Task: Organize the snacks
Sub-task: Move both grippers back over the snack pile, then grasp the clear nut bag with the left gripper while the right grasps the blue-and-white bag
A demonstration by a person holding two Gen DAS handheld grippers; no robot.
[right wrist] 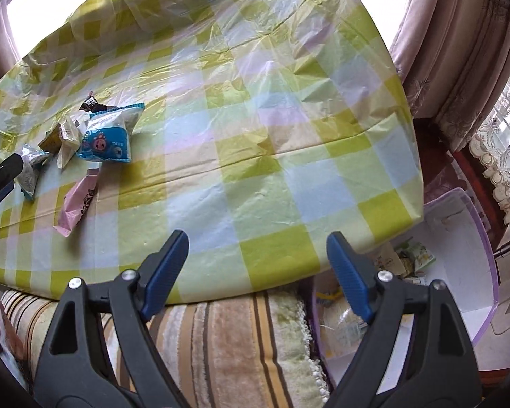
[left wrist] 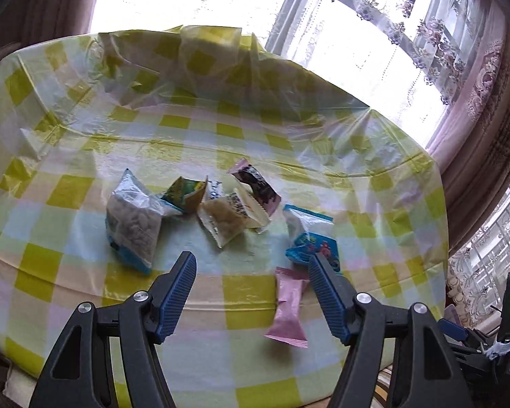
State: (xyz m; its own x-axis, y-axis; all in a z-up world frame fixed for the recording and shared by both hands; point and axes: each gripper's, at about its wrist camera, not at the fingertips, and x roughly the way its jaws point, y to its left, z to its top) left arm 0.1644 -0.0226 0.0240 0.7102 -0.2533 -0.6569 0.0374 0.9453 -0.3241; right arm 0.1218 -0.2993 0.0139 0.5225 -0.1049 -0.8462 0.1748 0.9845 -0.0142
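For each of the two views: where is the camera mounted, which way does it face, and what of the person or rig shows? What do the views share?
Left wrist: on the left gripper, looking down at the snack pile on the checked cloth; its own open fingers show.
Right wrist: on the right gripper, looking down over the table edge toward the box beside it; its open fingers and the left gripper's tip show.
Shared: cloth, pink packet, blue packet.
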